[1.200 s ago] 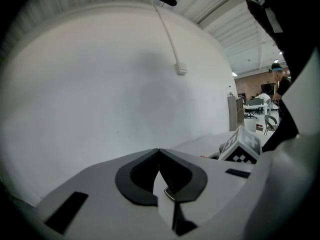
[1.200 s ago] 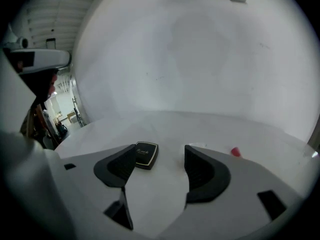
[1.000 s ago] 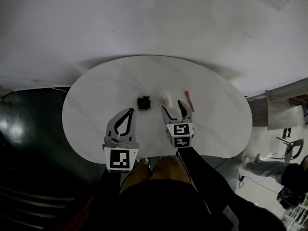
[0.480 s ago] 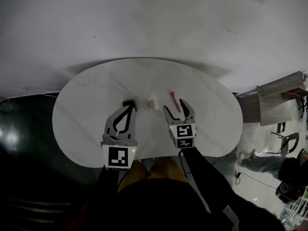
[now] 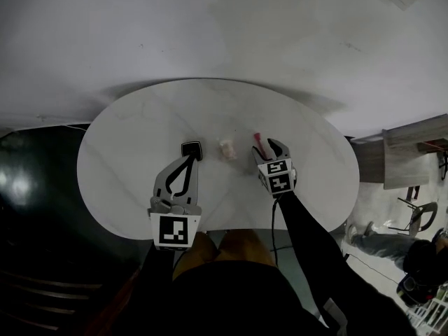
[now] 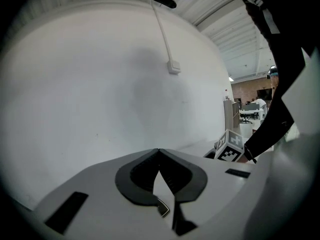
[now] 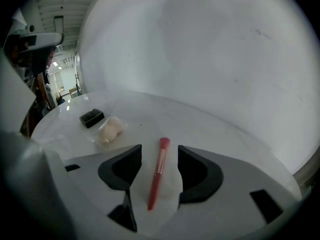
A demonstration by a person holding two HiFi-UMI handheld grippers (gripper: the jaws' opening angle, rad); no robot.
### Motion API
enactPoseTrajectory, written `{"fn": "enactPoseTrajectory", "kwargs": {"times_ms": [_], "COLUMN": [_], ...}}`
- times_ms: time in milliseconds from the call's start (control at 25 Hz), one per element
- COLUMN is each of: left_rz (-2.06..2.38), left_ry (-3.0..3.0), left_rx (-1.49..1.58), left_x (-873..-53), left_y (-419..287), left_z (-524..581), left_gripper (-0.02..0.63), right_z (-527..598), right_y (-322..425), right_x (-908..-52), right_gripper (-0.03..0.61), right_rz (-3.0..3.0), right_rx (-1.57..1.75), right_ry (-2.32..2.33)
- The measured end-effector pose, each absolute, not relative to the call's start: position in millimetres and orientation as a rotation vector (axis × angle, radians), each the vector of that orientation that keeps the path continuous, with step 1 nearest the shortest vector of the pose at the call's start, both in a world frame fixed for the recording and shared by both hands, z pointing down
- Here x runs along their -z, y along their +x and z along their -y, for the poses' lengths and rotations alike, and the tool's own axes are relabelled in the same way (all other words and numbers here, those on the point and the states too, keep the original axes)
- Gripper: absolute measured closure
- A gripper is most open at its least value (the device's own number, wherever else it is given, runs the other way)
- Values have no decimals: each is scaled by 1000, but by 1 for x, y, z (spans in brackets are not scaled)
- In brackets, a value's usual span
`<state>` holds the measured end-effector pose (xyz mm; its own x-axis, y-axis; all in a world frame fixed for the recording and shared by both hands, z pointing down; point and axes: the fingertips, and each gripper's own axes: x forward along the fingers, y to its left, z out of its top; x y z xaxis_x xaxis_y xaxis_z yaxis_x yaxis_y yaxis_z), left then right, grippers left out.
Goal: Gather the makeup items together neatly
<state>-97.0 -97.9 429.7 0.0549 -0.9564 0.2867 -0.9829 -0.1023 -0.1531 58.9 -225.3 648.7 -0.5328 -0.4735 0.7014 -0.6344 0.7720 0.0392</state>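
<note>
A round white table [image 5: 133, 138] stands against a plain white wall [image 5: 210, 26], dark floor [image 5: 35, 187] left, wooden cabinet [image 5: 413, 161] right.

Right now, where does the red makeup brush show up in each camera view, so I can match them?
Head view: red brush right of centre, at the tips of the right gripper.
Left gripper view: not in it.
Right gripper view: low centre, lying untouched between the fingers, which have just been closing.
Shared landmark: the black compact, left of the brush in both.
</note>
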Motion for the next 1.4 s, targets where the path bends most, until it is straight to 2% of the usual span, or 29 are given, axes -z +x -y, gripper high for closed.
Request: {"fn": "enactPoseTrajectory", "kwargs": {"times_ms": [120,400,800,1160,1200,1240,1280,1320,1400], "left_rz": [2055,2057,2054,2067,2067,2067,2068,2067,2066], "left_ry": [2202,2182,2185,2187,2187,2188,2192,2196,2199], "left_rx": [-479,-493,-502,-493,-497,-499,-500,-501,-500], "left_x": [-432,-439,-438,-433,-433,-432,-431,-430,-429], "left_y": [-99,-101,-104,-110,-110,-110,-110,-111,-112], "left_z": [100,101,100,94,93,92,92,91,90], "left_gripper": [600,600,600,600,600,600,600,600,600], "right_z": [229,224,217,209,207,206,204,202,199], "right_y": [65,57,39,41,39,38,36,34,30], "right_x": [-662,-668,-655,-670,-670,-669,-666,-663,-651], "right_gripper": [338,512,512,512,504,461,383,354,354], "right_rz": [2204,2196,2195,2112,2117,2123,2130,2140,2169], "right_rx": [-359,-414,-758,-719,-704,-691,-677,-659,-608], "right_ry": [807,764,1018,1091,1079,1061,1045,1035,1030]}}
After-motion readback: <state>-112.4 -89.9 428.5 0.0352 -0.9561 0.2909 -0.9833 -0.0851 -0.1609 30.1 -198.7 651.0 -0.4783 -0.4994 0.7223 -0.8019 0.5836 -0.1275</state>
